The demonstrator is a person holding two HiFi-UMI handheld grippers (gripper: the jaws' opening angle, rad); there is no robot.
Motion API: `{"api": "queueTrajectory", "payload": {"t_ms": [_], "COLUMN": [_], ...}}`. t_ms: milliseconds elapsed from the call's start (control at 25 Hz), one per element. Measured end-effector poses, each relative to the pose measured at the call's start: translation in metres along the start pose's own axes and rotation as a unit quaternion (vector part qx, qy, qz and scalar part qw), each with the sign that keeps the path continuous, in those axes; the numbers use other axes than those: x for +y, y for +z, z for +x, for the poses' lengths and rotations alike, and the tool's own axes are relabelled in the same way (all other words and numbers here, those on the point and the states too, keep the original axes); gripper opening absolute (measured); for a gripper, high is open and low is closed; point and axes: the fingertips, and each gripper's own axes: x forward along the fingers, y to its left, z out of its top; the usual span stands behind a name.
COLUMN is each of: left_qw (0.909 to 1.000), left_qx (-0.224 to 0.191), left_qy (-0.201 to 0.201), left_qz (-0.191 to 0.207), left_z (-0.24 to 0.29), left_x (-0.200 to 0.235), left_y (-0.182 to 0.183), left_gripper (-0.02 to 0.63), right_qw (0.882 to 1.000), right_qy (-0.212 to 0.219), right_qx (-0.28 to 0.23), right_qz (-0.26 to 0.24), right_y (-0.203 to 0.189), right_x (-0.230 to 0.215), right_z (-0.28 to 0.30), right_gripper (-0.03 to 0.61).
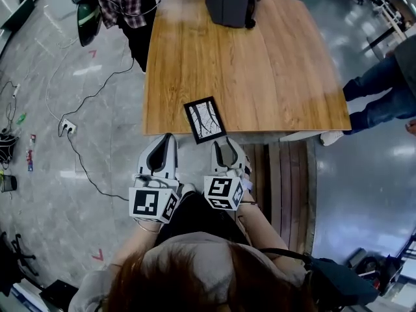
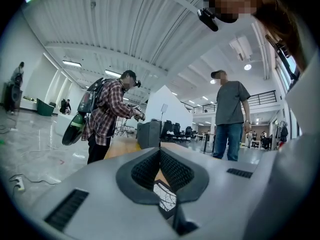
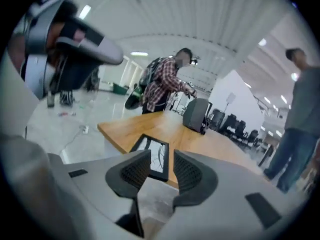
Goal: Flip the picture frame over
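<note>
The picture frame [image 1: 205,119] is black with a white branch picture facing up. It lies flat on the wooden table [image 1: 260,64] at the near edge. Both grippers hover just off that edge, short of the frame and not touching it. My left gripper [image 1: 166,140] is to the frame's lower left, its pads meeting at the tips with nothing held. In the left gripper view the frame [image 2: 166,196] shows below the closed tips [image 2: 160,153]. My right gripper [image 1: 223,145] stands open and empty; in its own view the frame [image 3: 152,156] lies beyond the gap [image 3: 161,168].
A grey bag [image 1: 229,2] stands at the table's far edge. A person in a plaid shirt [image 1: 127,5] stands at the far left corner, another in jeans [image 1: 380,90] to the right. Cables and a power strip [image 1: 68,127] lie on the floor at left. A slatted bench [image 1: 286,187] sits under the near right side.
</note>
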Motion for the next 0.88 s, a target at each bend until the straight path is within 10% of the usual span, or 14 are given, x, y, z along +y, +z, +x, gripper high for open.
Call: {"api": "queueTrajectory", "payload": {"t_ms": [320, 880], "left_qw": [0.9994, 0.9985], "left_qx": [-0.031, -0.051], "left_qy": [-0.016, -0.019], "left_qz": [0.004, 0.008], "left_z": [0.006, 0.005], "left_x": [-0.028, -0.042], "left_y": [0.025, 0.042], "left_gripper": [0.006, 0.006], "right_qw": [0.935, 0.948], "right_qy": [0.068, 0.081], "right_qx": [-0.164, -0.188], "right_qz": [0.307, 0.243], "right_y": [0.105, 0.129], "right_x": [-0.048, -0.044], "right_z": [-0.055, -0.072], "right_gripper": [0.031, 0.015]}}
